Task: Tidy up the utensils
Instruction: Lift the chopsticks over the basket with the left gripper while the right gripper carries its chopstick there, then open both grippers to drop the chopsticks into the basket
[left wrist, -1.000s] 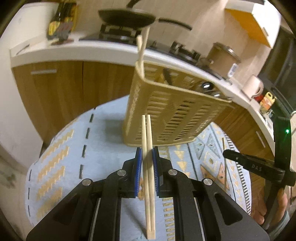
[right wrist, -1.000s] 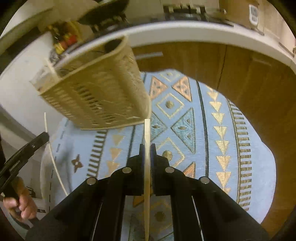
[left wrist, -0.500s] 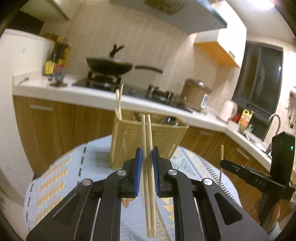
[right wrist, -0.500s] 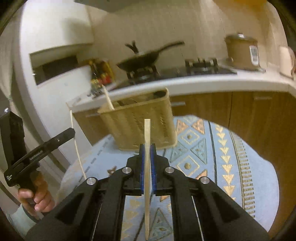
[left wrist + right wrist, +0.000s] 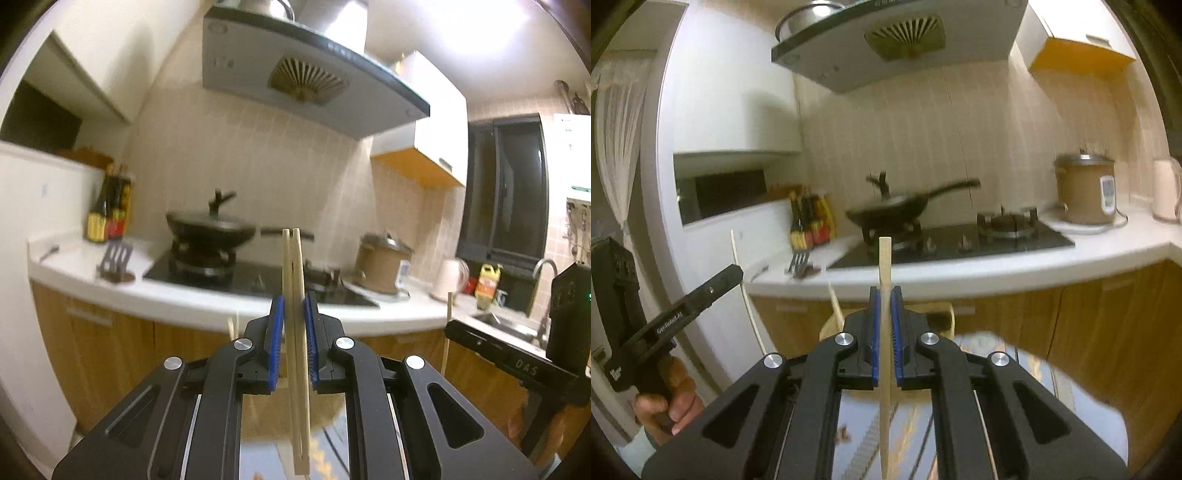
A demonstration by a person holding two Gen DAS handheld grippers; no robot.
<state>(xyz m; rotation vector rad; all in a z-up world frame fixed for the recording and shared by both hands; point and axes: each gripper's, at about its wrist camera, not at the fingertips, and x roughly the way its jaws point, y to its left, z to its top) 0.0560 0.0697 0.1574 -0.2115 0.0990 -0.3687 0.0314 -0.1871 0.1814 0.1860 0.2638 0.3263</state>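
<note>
My left gripper (image 5: 293, 306) is shut on a pair of pale wooden chopsticks (image 5: 293, 266) that stand upright between its blue pads. My right gripper (image 5: 885, 299) is shut on one pale wooden chopstick (image 5: 885, 258), also upright. Both point level at the kitchen wall. The beige slotted utensil basket (image 5: 943, 314) is mostly hidden behind the right gripper's fingers; a stick (image 5: 834, 301) leans out of it. The left gripper also shows at the left of the right wrist view (image 5: 737, 271), and the right gripper at the right of the left wrist view (image 5: 448, 328).
A white counter (image 5: 997, 269) with wooden cabinets runs across both views. On it are a black wok (image 5: 894, 210) on a hob, sauce bottles (image 5: 810, 221), a brown rice cooker (image 5: 1086, 192) and a kettle (image 5: 448, 278). The patterned blue tablecloth (image 5: 1034, 373) lies below.
Both grippers have tilted upward, still holding their chopsticks. The basket and table have dropped to the bottom of the views, and the range hood and wall now fill them.
</note>
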